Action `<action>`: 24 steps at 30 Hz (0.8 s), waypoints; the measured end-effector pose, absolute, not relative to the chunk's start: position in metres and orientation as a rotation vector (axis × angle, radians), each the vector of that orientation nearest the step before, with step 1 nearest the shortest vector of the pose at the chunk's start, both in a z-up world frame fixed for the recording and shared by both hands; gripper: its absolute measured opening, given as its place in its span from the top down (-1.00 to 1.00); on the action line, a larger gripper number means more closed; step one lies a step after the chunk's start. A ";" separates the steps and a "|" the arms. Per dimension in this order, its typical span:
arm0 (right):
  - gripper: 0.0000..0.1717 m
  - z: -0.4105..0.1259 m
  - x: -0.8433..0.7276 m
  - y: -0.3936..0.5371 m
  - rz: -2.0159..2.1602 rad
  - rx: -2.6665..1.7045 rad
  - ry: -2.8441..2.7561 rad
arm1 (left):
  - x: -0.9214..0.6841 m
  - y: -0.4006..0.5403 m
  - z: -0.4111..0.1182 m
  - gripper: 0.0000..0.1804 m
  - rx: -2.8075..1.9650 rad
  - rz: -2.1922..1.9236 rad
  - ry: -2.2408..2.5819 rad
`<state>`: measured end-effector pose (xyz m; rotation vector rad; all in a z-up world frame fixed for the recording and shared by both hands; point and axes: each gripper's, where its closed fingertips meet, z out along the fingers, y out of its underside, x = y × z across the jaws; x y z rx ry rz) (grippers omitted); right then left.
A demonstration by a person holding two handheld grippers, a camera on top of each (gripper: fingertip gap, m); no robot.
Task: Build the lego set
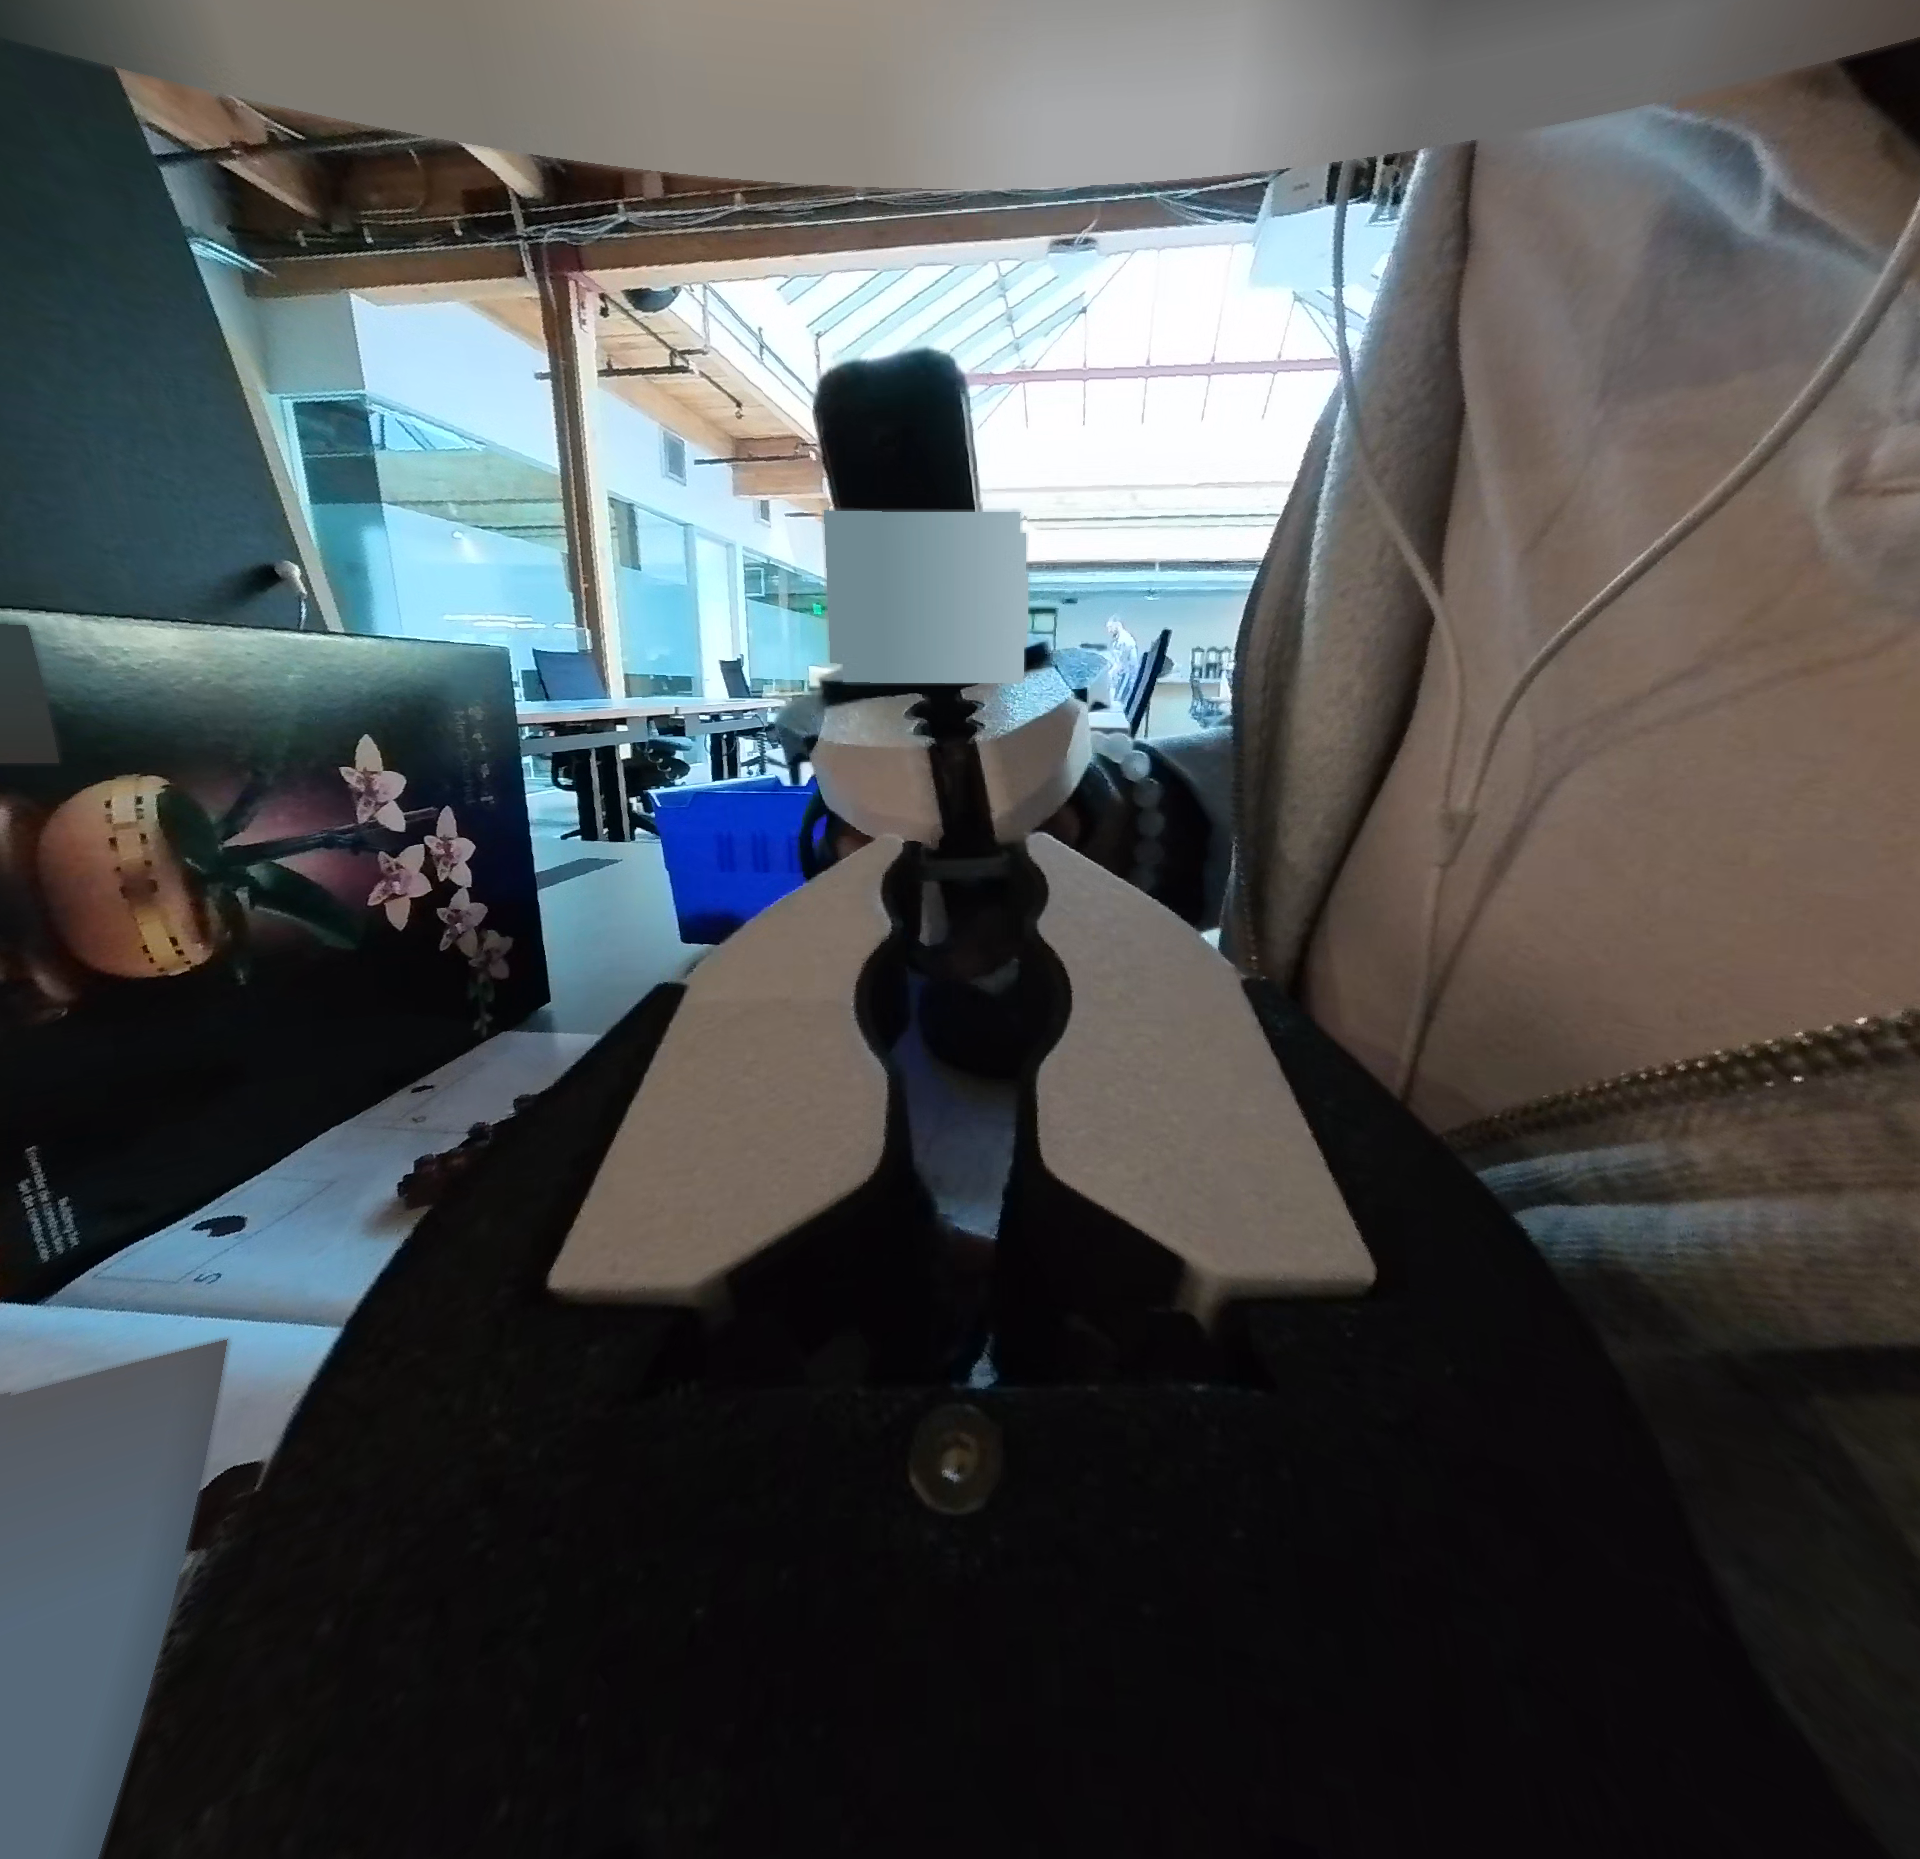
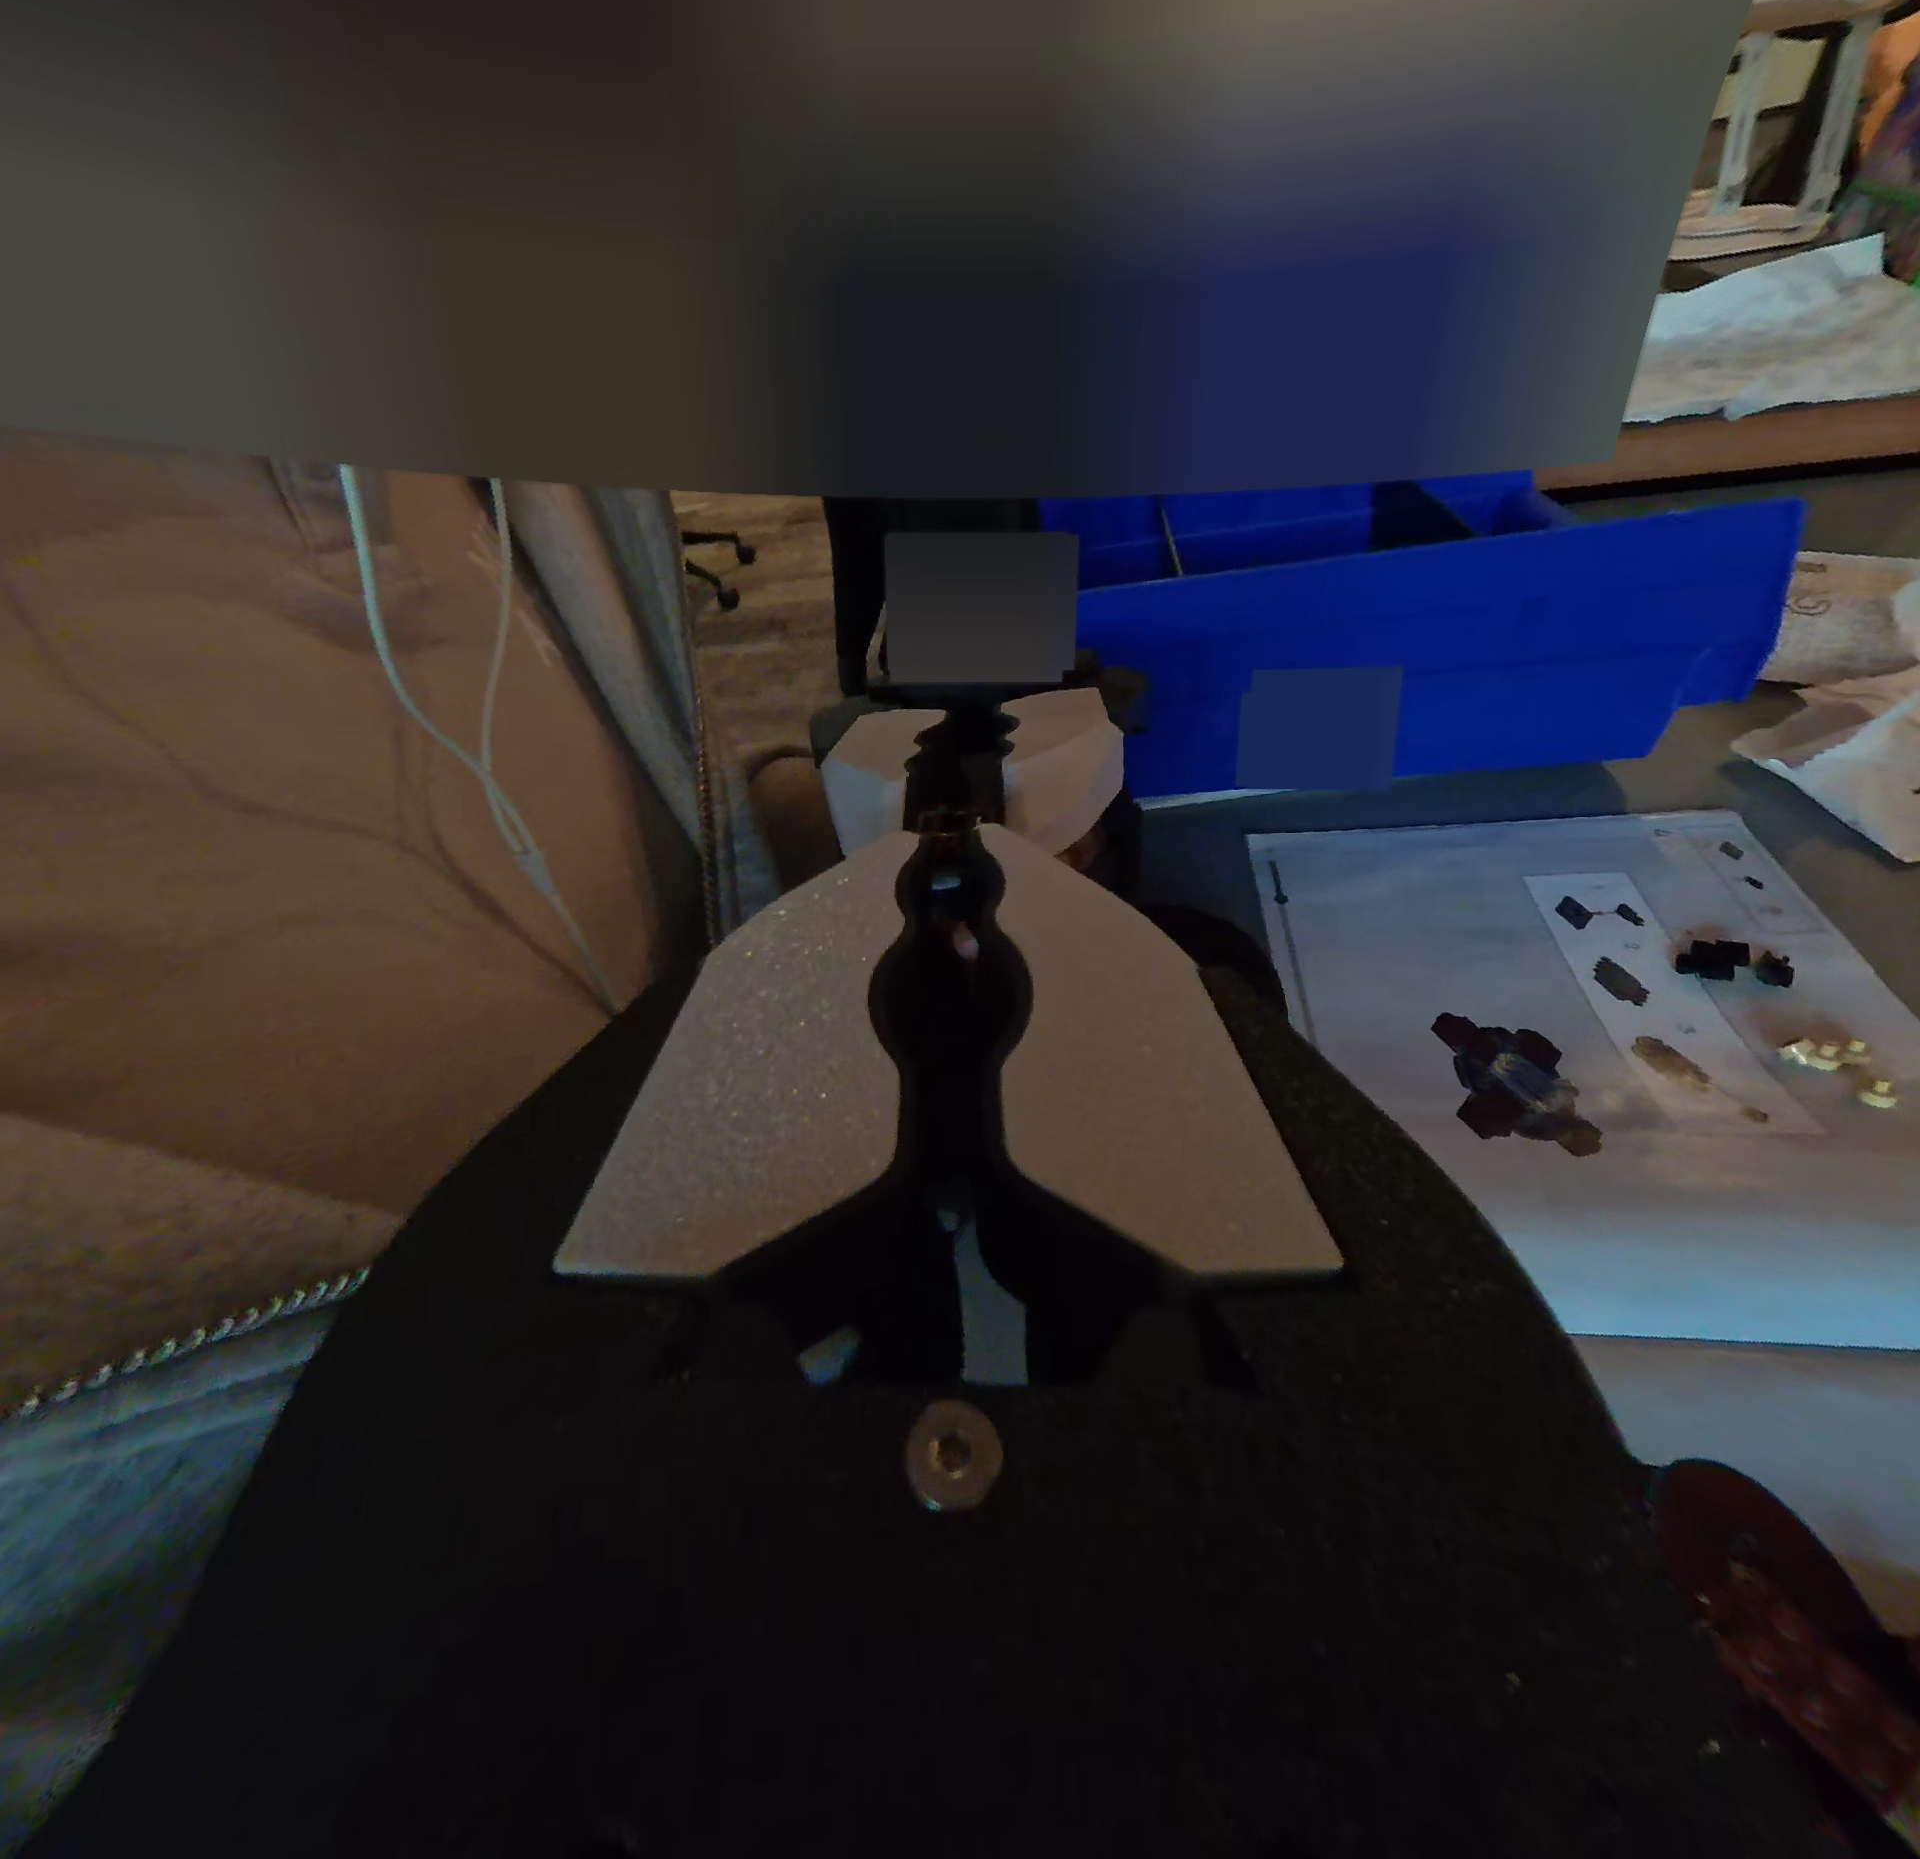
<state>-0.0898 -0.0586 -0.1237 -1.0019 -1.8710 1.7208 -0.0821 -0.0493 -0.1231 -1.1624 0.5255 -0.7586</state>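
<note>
A small dark piece (image 1: 961, 874) sits in the air between the two grippers, which face each other tip to tip in front of the person's beige jacket (image 1: 1610, 666). The left gripper (image 1: 958, 859) has its white fingers (image 1: 790, 978) a little apart, clamped on the dark piece. The right gripper (image 2: 951, 830) meets it from the other side. Its fingers (image 2: 790, 1030) are drawn together at the tips, right against the near end of the piece, where a thin gold edge shows. Whether they pinch any part of it cannot be told.

A beaded bracelet (image 1: 1143, 801) shows on the wrist behind the right gripper, and a white cable (image 1: 1455, 687) hangs down the jacket.

A printed sheet (image 2: 1455, 1186) lies flat on the counter (image 2: 1455, 791) beside the right gripper. On the sheet are a small dark red build (image 2: 1507, 1082), a few black pieces (image 2: 1725, 957) and some gold pieces (image 2: 1839, 1061), all apart from one another. A blue bin (image 2: 1455, 625) stands behind the sheet. A dark box printed with flowers (image 1: 260, 874) stands upright beside the left gripper.
</note>
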 end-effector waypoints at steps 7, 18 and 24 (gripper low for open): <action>0.97 -0.125 -0.088 -0.060 1.696 -0.942 -1.966 | -0.080 -0.050 -0.124 0.83 -1.164 -0.774 0.539; 0.98 -0.127 -0.086 -0.060 1.645 -0.827 -2.088 | -0.078 -0.051 -0.125 0.83 -1.171 -0.803 0.551; 0.98 -0.127 -0.085 -0.060 1.635 -0.803 -2.119 | -0.078 -0.052 -0.126 0.83 -1.173 -0.805 0.555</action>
